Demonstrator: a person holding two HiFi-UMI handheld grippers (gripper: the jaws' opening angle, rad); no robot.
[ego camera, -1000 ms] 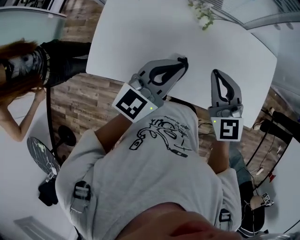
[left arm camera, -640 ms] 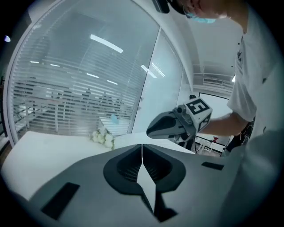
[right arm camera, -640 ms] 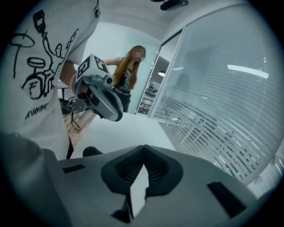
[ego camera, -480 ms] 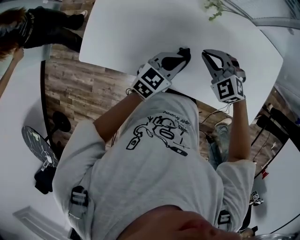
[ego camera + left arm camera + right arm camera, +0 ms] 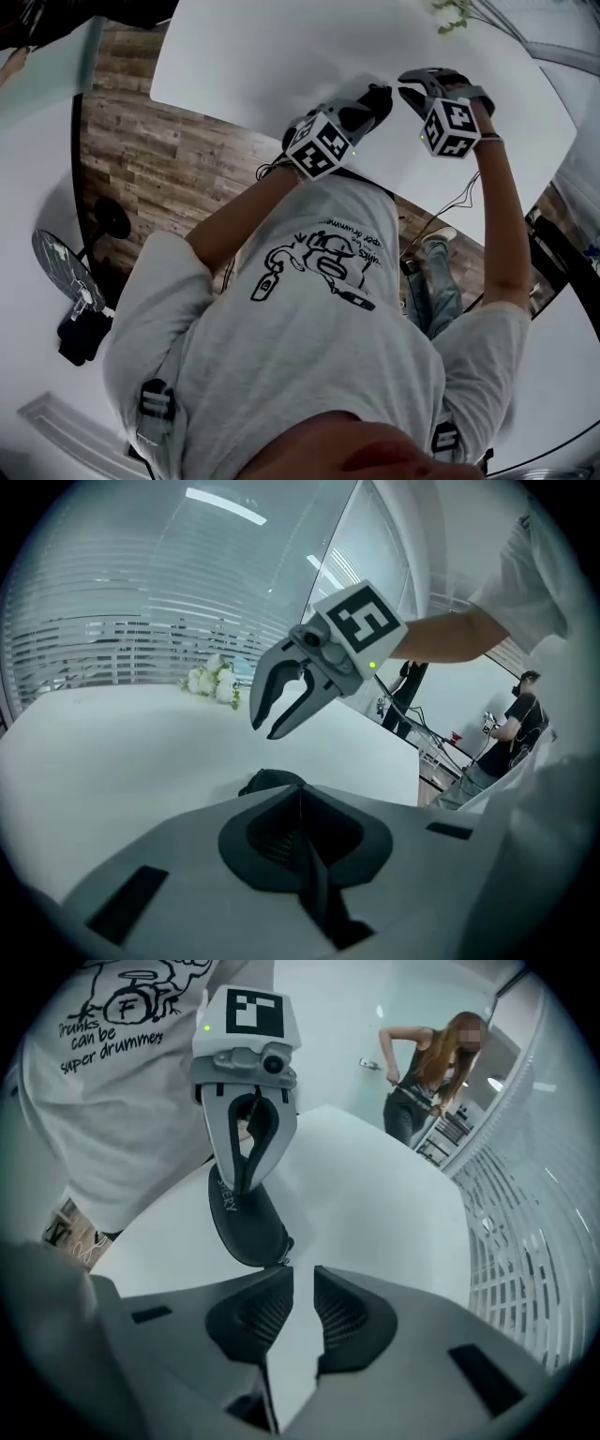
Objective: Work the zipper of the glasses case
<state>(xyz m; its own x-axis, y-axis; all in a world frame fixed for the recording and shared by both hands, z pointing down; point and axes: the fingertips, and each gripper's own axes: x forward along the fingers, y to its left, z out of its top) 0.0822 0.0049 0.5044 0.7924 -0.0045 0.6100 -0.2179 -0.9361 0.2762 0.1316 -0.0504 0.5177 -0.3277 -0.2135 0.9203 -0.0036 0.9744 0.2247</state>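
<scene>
The black glasses case lies on the white table, with a small zipper pull at its near end. My left gripper is shut on the case's far end. In the left gripper view only a black edge of the case shows past the left gripper. The right gripper points steeply down just right of the case. Its jaws have just been opening and nothing is between them. In the head view the left gripper and right gripper nearly meet over the case.
A small plant with white flowers stands at the table's far side. The table's near edge runs just under my left gripper, with wood floor below it. A person stands beyond the table.
Both grippers have come down from in front of my chest to the table, the left still holding the case. The right gripper has rolled over to point down, and its jaws have parted.
</scene>
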